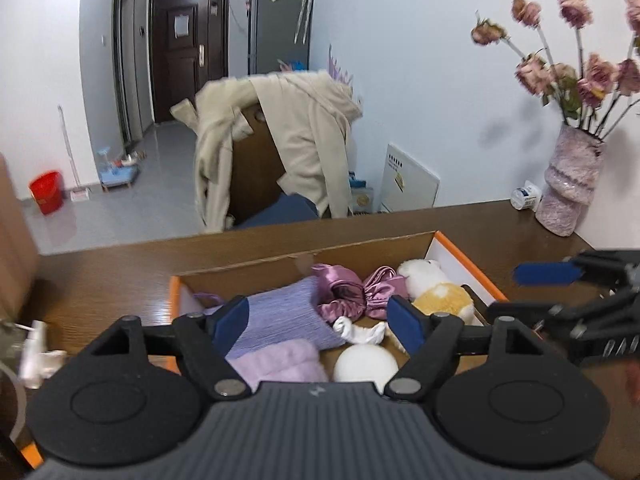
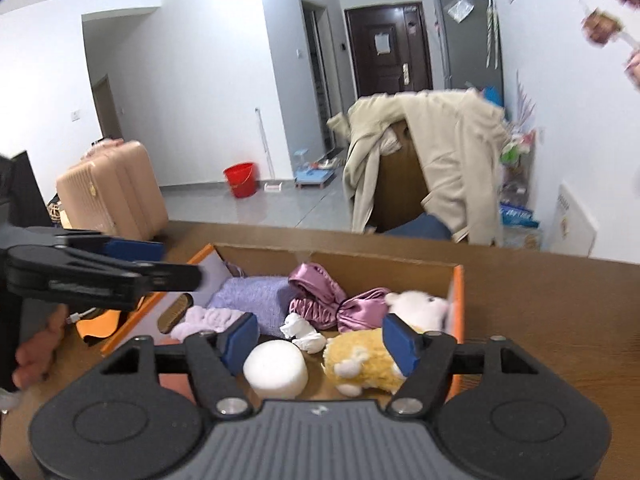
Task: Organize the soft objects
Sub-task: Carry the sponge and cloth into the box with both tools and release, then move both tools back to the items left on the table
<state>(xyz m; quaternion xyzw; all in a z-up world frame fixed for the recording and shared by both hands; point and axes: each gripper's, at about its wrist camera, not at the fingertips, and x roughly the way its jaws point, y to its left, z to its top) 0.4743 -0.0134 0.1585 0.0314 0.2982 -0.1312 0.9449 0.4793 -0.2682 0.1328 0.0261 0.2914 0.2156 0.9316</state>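
Note:
An orange-edged cardboard box [image 1: 452,246] [image 2: 458,304] on the brown table holds soft things: a purple knitted cloth [image 1: 280,316] [image 2: 252,296], a light pink towel [image 1: 280,360] [image 2: 204,318], mauve satin scrunchies [image 1: 352,290] [image 2: 320,300], a yellow and white plush [image 1: 436,288] [image 2: 360,354], a white round sponge [image 1: 366,364] [image 2: 276,366] and a small white piece [image 1: 360,332] [image 2: 302,334]. My left gripper [image 1: 320,318] is open and empty above the box's near left. My right gripper [image 2: 320,340] is open and empty above the box's near right.
A pink vase [image 1: 568,184] with dried flowers and a small white bottle [image 1: 526,196] stand at the table's far right. A chair draped with a beige coat [image 1: 288,136] [image 2: 432,152] is behind the table. A white cable [image 1: 36,348] lies at the left.

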